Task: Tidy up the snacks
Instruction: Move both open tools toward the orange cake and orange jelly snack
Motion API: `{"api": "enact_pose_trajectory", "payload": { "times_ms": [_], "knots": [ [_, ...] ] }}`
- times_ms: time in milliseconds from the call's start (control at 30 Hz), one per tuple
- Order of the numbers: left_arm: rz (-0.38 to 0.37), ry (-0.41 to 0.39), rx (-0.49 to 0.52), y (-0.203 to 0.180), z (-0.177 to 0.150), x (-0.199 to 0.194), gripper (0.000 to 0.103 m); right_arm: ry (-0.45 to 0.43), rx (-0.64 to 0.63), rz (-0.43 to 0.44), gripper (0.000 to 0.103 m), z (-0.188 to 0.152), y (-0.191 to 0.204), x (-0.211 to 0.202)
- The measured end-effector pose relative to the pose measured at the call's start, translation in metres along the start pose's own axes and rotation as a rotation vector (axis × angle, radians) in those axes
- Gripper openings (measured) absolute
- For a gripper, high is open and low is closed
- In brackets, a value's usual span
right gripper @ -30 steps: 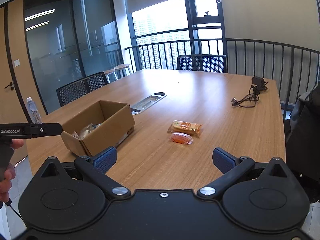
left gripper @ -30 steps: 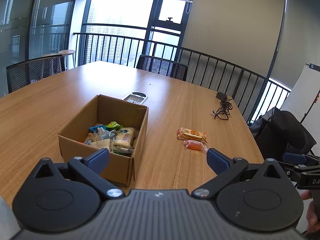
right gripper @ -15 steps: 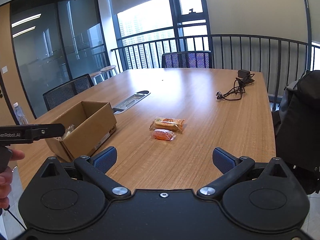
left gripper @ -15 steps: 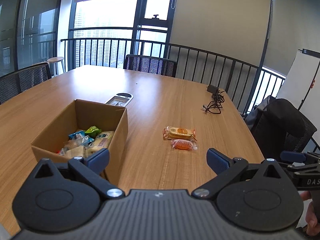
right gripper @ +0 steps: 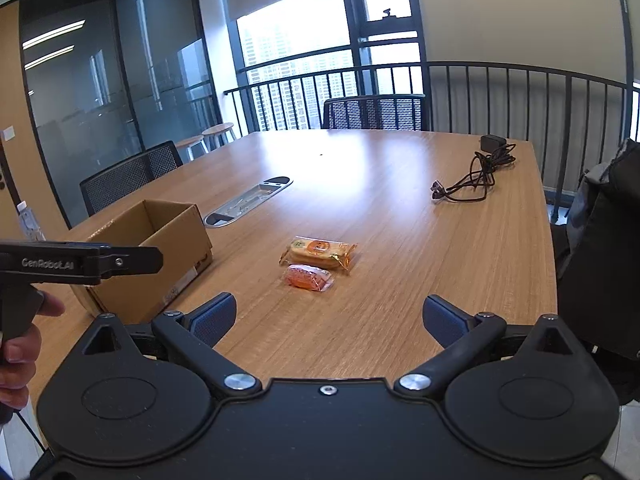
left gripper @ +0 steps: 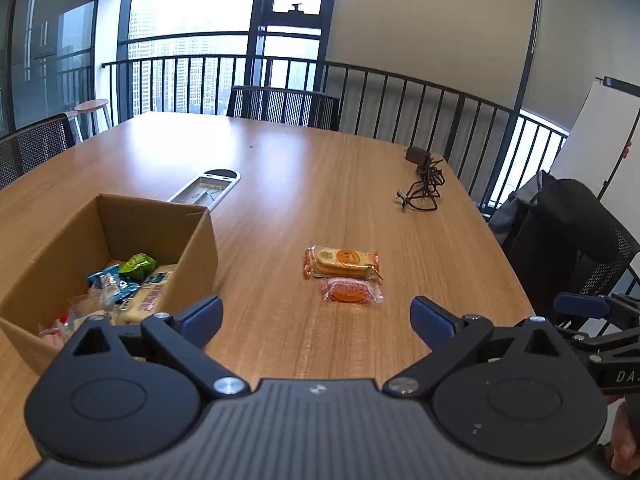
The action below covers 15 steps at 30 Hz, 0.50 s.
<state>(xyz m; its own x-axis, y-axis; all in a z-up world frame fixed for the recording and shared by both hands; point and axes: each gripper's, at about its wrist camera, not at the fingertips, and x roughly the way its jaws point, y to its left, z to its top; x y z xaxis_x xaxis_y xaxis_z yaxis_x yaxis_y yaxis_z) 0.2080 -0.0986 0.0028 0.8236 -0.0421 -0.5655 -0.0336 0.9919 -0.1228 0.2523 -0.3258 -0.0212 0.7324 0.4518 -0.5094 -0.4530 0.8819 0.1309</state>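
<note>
Nearest the cameras, the left hand-held gripper [left gripper: 316,316] and the right hand-held gripper [right gripper: 328,318] both hover over the near edge of the wooden tabletop [left gripper: 304,184], blue-padded jaws spread wide apart and empty. Bare wood lies between each gripper and the two loose snacks. The small orange-red wrapped snack [left gripper: 351,290] sits touching the longer orange packet of biscuits [left gripper: 341,262] just behind it, both near the tabletop's middle. To their left, apart from them, stands the open brown cardboard box [left gripper: 200,240], with green, blue and pale wrapped snacks [left gripper: 132,280] inside. Beyond the box a silver oval cable hatch [left gripper: 206,190] is set flush in the wood. Far right, near the edge, lies a tangled black cable with charger [left gripper: 424,184]. Black mesh chairs [left gripper: 284,106] and a black railing [left gripper: 400,96] ring the far sides.
</note>
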Motion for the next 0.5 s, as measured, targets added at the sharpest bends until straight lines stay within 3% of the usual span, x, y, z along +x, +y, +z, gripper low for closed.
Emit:
{"api": "enact_pose_trajectory", "payload": {
  "times_ms": [500],
  "knots": [
    [0.019, 0.109, -0.002, -0.018, 0.007, 0.083, 0.094, 0.057, -0.060, 0.027, 0.093, 0.011, -0.029, 0.065]
  ]
}}
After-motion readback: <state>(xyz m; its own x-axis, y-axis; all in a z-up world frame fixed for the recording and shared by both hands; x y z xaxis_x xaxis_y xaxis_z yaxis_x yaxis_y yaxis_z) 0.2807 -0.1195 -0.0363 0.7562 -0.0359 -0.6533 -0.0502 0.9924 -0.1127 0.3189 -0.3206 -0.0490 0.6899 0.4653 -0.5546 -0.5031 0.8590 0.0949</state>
